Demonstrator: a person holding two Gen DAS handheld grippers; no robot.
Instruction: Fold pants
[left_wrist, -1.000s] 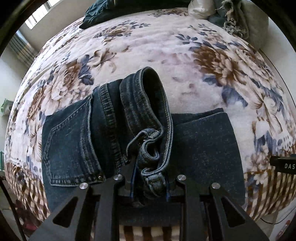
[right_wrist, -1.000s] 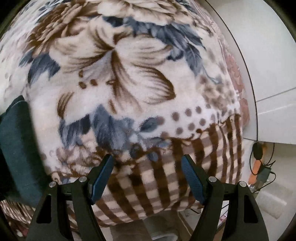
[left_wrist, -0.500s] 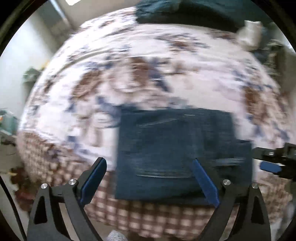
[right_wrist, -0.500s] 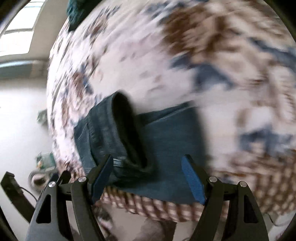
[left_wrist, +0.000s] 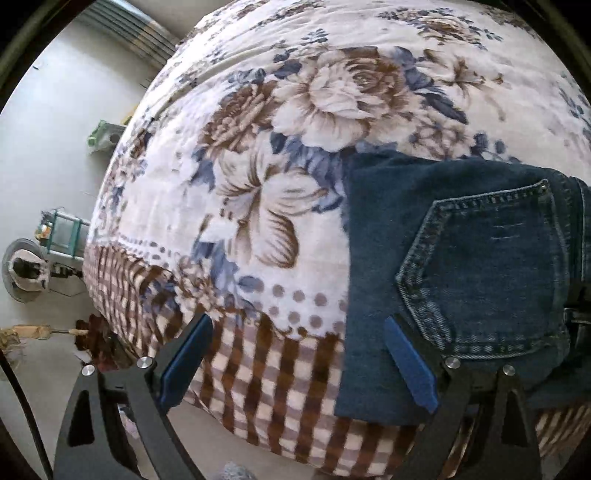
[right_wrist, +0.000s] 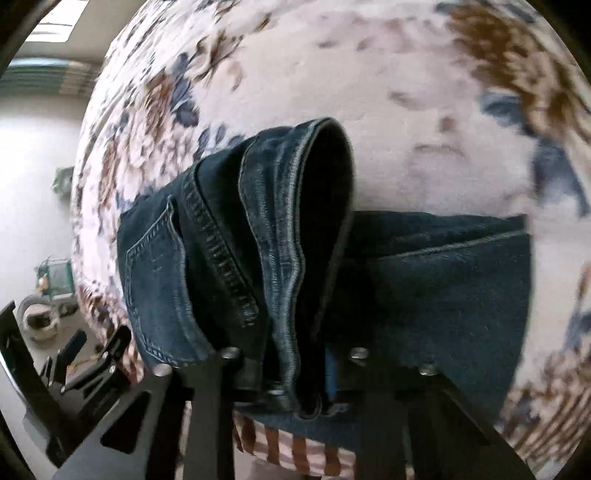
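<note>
Dark blue jeans (left_wrist: 461, 258) lie folded near the front edge of a floral blanket (left_wrist: 314, 110), back pocket up. My left gripper (left_wrist: 299, 354) is open and empty, hovering over the blanket's checked border at the jeans' left edge. In the right wrist view, my right gripper (right_wrist: 295, 373) is shut on the jeans' waistband (right_wrist: 288, 258), which stands bunched up in a raised fold above the flat denim (right_wrist: 443, 288).
The bed's front edge drops to a pale floor (left_wrist: 44, 369). Small objects and a round item (left_wrist: 26, 269) sit on the floor at left. The left gripper's body shows at the lower left of the right wrist view (right_wrist: 74, 369).
The left gripper let go of the waistband, opened and moved left. The right gripper swung over from bare blanket and closed on the waistband.
</note>
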